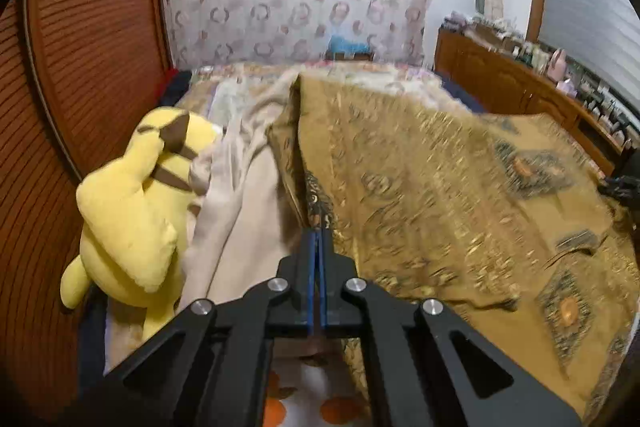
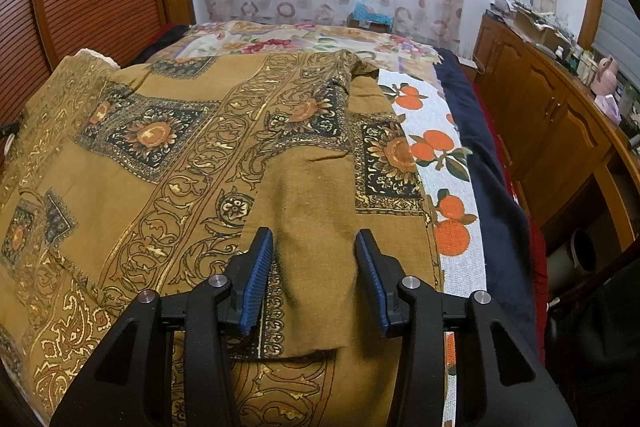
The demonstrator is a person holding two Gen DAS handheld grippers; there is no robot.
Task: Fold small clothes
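A mustard-yellow garment (image 1: 420, 187) with dark floral squares and gold scrollwork lies spread over the bed. In the left wrist view my left gripper (image 1: 319, 233) is shut, its blue pads pressed together on the garment's left edge, and the cloth rises from the tips in a blurred, tent-like fold. In the right wrist view the same garment (image 2: 160, 147) lies flatter, with a sleeve folded across it. My right gripper (image 2: 314, 243) stands open just above a plain mustard flap near the garment's front right corner. Its pads straddle the flap without pressing on it.
A yellow plush toy (image 1: 132, 211) and a beige cloth (image 1: 236, 211) lie left of the garment by the ribbed wooden panel (image 1: 80, 67). An orange-fruit sheet (image 2: 444, 167) and a navy blanket (image 2: 488, 187) run along the bed's right side. Beyond them is a cluttered wooden cabinet (image 2: 560, 115).
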